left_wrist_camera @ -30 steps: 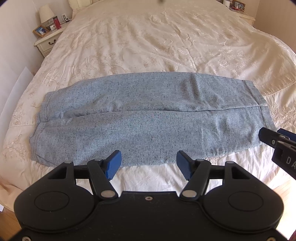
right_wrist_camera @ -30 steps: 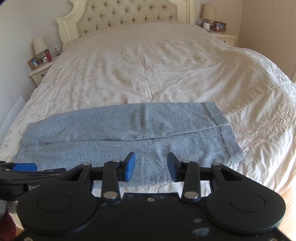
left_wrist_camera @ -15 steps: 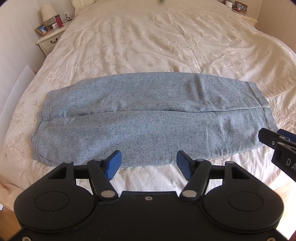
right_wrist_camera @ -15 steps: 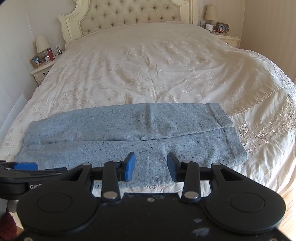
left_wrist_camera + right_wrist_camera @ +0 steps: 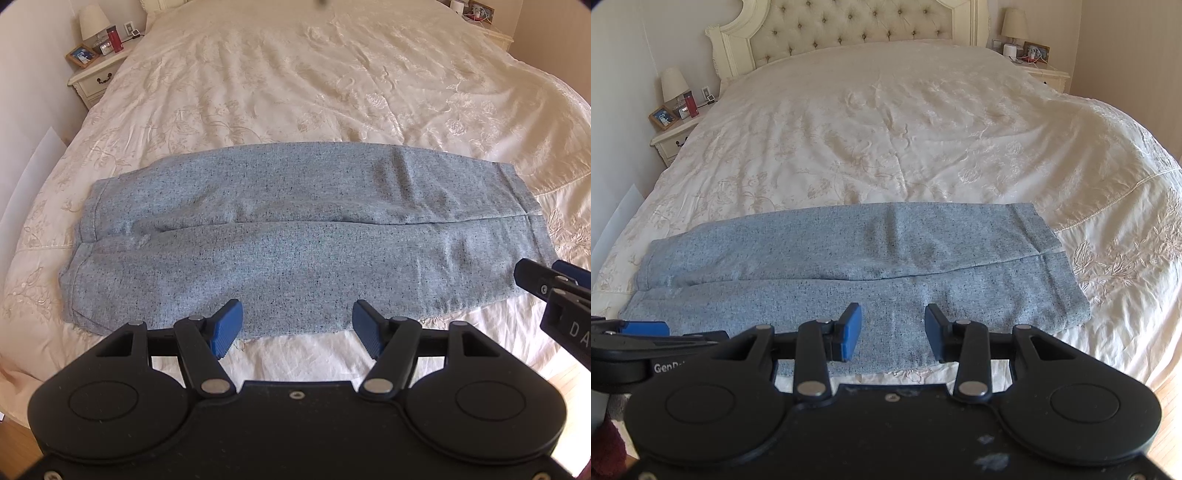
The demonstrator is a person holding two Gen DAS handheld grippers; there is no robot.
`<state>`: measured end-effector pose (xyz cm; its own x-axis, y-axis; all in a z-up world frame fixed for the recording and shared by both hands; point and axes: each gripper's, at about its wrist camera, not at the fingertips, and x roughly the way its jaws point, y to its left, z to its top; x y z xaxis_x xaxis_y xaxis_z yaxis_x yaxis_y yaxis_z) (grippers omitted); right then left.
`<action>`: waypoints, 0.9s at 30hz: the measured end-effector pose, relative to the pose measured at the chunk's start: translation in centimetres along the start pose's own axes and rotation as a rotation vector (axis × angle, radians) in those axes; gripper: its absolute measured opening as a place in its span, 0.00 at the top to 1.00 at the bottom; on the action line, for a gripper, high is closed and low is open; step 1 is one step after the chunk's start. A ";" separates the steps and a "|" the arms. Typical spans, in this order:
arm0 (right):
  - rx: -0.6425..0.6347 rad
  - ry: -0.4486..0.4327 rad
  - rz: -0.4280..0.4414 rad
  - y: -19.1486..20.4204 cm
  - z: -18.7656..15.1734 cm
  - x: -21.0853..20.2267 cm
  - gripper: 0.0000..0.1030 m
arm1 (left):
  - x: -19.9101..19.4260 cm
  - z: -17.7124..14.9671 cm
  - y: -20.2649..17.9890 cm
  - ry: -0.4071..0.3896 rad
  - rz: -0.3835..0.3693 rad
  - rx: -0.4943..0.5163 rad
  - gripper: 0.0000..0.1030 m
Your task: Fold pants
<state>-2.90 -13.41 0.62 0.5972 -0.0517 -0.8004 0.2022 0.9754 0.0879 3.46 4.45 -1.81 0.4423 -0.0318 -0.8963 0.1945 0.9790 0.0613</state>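
Observation:
Light blue speckled pants [image 5: 295,236] lie flat across the foot of the bed, laid sideways with the two legs side by side; they also show in the right wrist view [image 5: 849,266]. My left gripper [image 5: 297,328] is open and empty, hovering over the near edge of the pants. My right gripper [image 5: 892,332] is open and empty over the near edge further right. The right gripper shows at the right edge of the left wrist view [image 5: 554,284]; the left gripper shows at the left of the right wrist view [image 5: 642,332].
The cream embroidered bedspread [image 5: 886,129] covers the bed, with a tufted headboard [image 5: 849,29] at the far end. Nightstands with lamps stand at the left [image 5: 676,133] and right [image 5: 1045,74]. Wooden floor [image 5: 1167,424] lies beside the bed.
Both grippers have edged slightly forward and tilted up over the pants. Both stay open; the pants have not moved.

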 end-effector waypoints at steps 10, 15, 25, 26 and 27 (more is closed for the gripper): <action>0.004 0.000 -0.003 0.2 0.0 0.0 0.61 | 0.2 0.2 0.1 0.000 -0.006 0.003 0.34; 0.017 -0.003 -0.004 0.1 -0.2 0.1 0.61 | 0.5 0.5 0.1 -0.002 -0.010 0.011 0.34; 0.139 0.082 -0.087 -5.1 -2.9 2.8 0.61 | 3.2 -1.2 -2.1 0.047 -0.089 0.055 0.38; 0.158 0.100 -0.101 -6.2 -3.3 3.4 0.61 | 3.6 -1.4 -2.4 0.064 -0.087 0.057 0.39; 0.182 0.118 -0.117 -7.7 -3.7 4.1 0.61 | 4.0 -1.7 -2.7 0.078 -0.086 0.056 0.39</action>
<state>-4.91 -20.28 -5.55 0.4687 -0.1263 -0.8743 0.4075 0.9090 0.0872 3.27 1.98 -6.32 0.3531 -0.0971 -0.9305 0.2782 0.9605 0.0054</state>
